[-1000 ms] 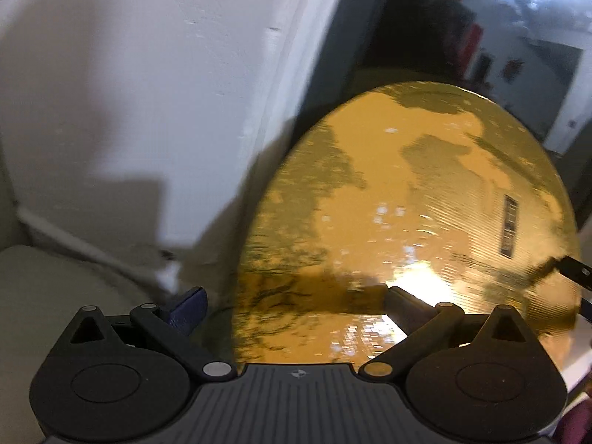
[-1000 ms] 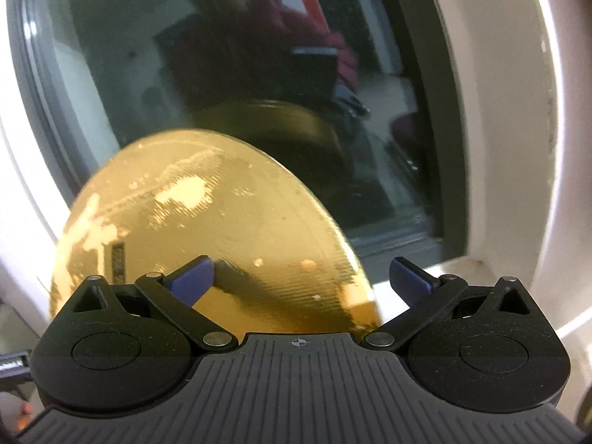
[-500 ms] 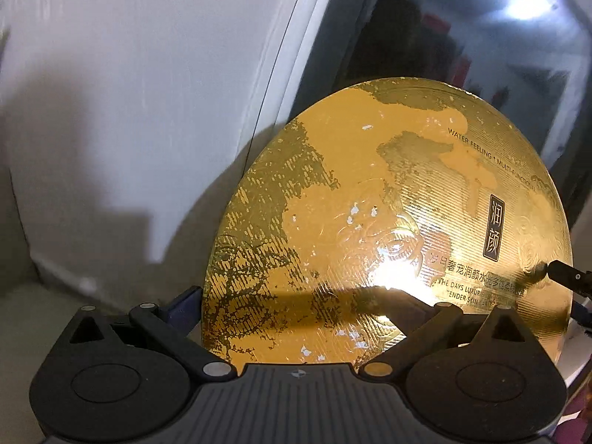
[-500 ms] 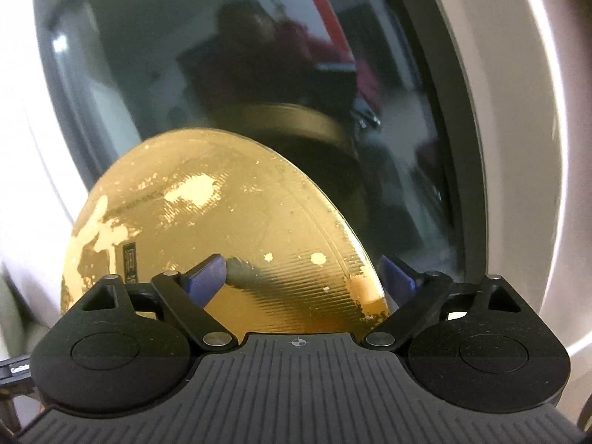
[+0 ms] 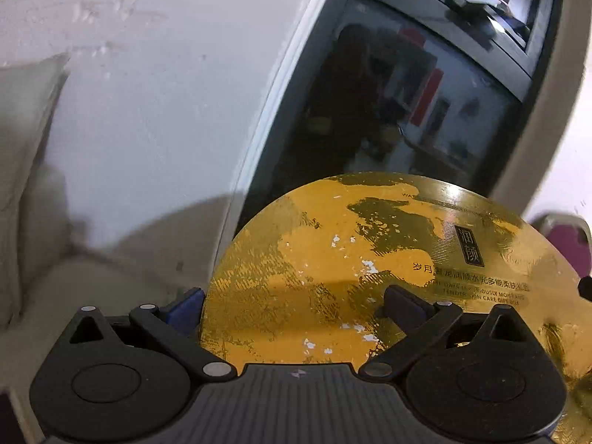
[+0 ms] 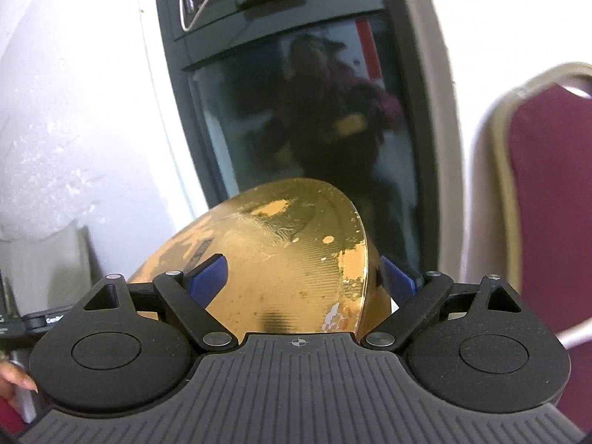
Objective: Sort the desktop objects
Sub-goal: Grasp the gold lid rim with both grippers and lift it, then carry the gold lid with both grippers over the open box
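Note:
A round gold box [image 5: 333,259] with worn foil and printed Chinese and English text fills the lower middle of the left wrist view. My left gripper [image 5: 294,307] is shut on it, with one blue finger behind its left edge and the dark finger [image 5: 403,303] on its front face. From the right wrist the same gold box [image 6: 288,244] shows tilted, its rim on the right. My right gripper [image 6: 303,277] clamps it across its thickness, a blue pad [image 6: 211,277] on each side. The box hangs in the air, off any surface.
A dark window pane [image 5: 388,111] in a black frame stands straight ahead and reflects a person. White wall [image 5: 148,92] lies to its left. A maroon chair back [image 6: 547,203] rises at the right. A hand [image 6: 11,381] shows at the lower left.
Both views have swung upward and away from the window, so the gold box now sits lower in each. The upper window frame and the maroon chair have come into sight.

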Available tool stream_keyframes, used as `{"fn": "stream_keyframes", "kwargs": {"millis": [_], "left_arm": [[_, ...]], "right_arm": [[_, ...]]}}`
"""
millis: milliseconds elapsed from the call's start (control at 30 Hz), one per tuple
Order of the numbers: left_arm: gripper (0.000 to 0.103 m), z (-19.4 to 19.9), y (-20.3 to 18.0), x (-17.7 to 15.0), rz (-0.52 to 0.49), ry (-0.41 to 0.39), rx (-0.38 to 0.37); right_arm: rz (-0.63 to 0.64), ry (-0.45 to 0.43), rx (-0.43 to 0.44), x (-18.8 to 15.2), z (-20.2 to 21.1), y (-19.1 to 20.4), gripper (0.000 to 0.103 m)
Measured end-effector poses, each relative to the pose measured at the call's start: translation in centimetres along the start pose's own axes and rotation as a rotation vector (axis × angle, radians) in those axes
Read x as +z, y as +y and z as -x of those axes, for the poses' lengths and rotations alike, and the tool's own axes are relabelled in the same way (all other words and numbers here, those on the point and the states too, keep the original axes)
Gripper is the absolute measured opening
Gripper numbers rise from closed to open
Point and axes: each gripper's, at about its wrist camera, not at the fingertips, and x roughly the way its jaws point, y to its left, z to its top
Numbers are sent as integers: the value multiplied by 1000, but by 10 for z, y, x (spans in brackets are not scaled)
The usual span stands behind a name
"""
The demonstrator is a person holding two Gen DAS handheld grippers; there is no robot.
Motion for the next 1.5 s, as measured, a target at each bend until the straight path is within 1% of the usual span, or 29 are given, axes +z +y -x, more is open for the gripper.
{"fn": "stream_keyframes", "kwargs": {"millis": [100,200,267,400,533,633,733,867,1000,1133,1333,1500], "left_arm": [[101,33,-6,-29,27,58,-14],[101,61,-20,-65,39,110,-37],[101,66,-21,-81,40,151,-55],[101,81,-36,-114,29,244,-107],[101,93,-63,-146,-20,299,-161],[101,98,-79,-167,-70,339,-190],[101,97,-81,-181,-116,375,-207],[101,100,-95,-194,-164,402,-233],[101,101,-104,-194,-195,411,-247],[101,107,-110,-197,-201,415,-245],[101,114,-101,-194,-173,400,-214],[101,111,-79,-185,-144,366,-160]], "right_arm": [[30,24,-61,-20,49,4,93],[9,56,-108,-42,91,-4,93],[-7,73,-138,-55,118,-9,93],[-72,90,-208,-79,174,-26,93],[-146,83,-297,-106,226,-47,93],[-194,93,-352,-126,251,-61,93],[-238,98,-398,-143,273,-72,93],[-284,90,-442,-159,294,-83,93],[-311,85,-465,-165,302,-90,93],[-316,90,-462,-162,295,-92,93],[-280,115,-430,-153,267,-87,93],[-247,150,-368,-145,228,-76,93]]}}
